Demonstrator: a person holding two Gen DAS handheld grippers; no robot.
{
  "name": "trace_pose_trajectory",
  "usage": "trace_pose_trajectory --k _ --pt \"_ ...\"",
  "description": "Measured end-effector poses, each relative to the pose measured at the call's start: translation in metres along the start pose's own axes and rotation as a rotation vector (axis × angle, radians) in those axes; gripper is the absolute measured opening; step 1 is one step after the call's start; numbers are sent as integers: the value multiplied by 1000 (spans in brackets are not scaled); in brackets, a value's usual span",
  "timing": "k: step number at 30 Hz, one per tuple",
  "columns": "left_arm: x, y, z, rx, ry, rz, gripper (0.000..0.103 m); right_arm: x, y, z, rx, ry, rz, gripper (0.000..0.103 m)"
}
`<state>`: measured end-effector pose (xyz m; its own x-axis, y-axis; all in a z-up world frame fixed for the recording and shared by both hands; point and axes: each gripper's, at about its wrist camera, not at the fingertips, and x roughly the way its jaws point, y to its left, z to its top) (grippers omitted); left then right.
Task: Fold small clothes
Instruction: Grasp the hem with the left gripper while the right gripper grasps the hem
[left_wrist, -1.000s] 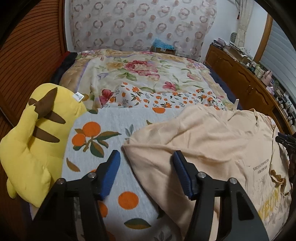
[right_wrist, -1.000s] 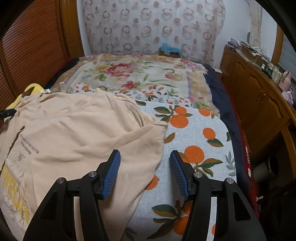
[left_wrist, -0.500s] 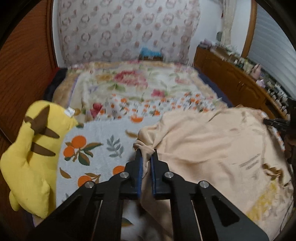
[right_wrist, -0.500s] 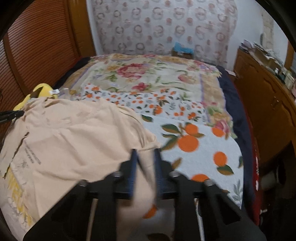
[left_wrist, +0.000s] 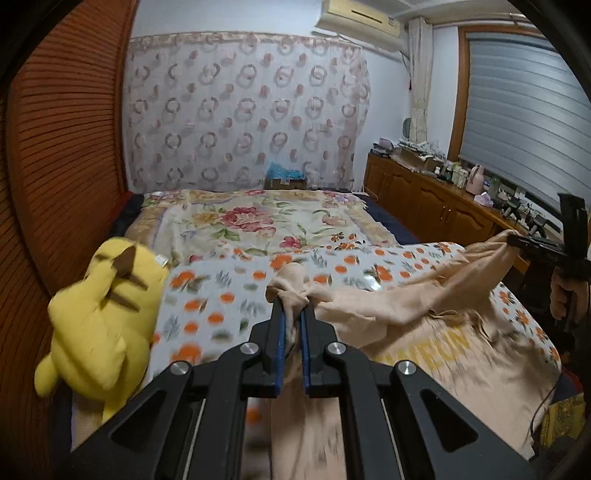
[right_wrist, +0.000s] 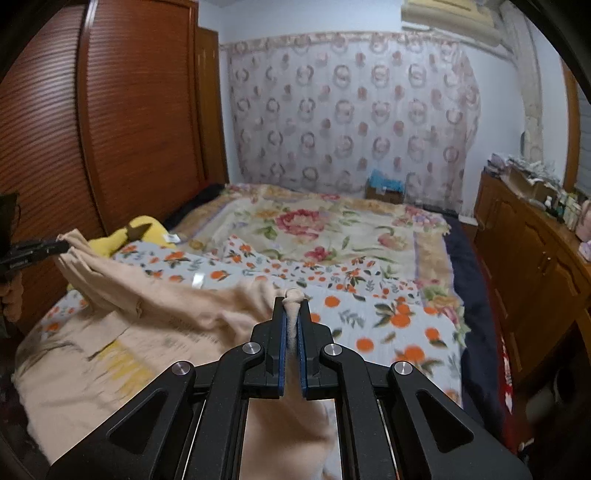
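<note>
My left tongs (left_wrist: 291, 314) are clenched on one corner of the peach shirt (left_wrist: 424, 332). A little bunch of cloth pokes out past the blue pads (left_wrist: 280, 339), and more of it hangs down between the black arms, close to my camera.

My right tongs (right_wrist: 291, 314) are clenched on the shirt's (right_wrist: 177, 306) other corner the same way, with a small knot of cloth sticking up above the tips.

The shirt is stretched between my two tongs, like a line of washing. The held edge is up off the bed (left_wrist: 258, 221). The rest droops down and lies on the blanket with the oranges (right_wrist: 388, 321) on it. The side with the yellow letters (left_wrist: 428, 347) lies low, near me.

From the left camera I can see my right tongs far off at the right edge, pinching their corner. A yellow plush toy (left_wrist: 99, 317) lies beside the shirt, on the left side of the bed, not touching it.
</note>
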<state>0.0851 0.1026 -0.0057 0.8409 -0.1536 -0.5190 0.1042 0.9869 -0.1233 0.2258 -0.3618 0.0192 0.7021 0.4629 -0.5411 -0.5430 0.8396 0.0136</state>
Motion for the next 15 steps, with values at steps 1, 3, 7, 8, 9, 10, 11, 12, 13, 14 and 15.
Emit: trace_pose_trajectory --k 1,3,7,8,9,10,11,12,13,14,15 --pt "-8 0 -9 -7 5 -1 4 -13 2 -7 5 -5 3 2" --pt "-30 2 -31 -20 3 11 4 -40 7 -26 25 -8 8 2" --pt "-66 5 -67 -60 11 18 4 -84 18 -68 55 9 14 2" --pt "-71 3 -72 -64 14 19 4 -92 21 -75 67 16 24 2" --pt "-79 4 -78 -74 17 22 4 -99 24 -83 76 23 29 2" --pt "-85 4 -84 -80 28 25 5 -111 27 -92 83 31 25 2" --pt "-91 2 -89 -79 34 31 5 -117 29 -97 91 34 30 2" --pt "-95 3 -93 -80 37 39 5 -125 31 -103 98 40 36 2" --pt "-98 4 -98 -87 48 47 5 -132 33 -108 98 48 31 2" --pt "-100 4 -104 -94 66 47 5 -140 34 -113 94 57 25 2" --pt "-98 5 -108 -100 86 46 5 -144 34 -117 99 65 25 2"
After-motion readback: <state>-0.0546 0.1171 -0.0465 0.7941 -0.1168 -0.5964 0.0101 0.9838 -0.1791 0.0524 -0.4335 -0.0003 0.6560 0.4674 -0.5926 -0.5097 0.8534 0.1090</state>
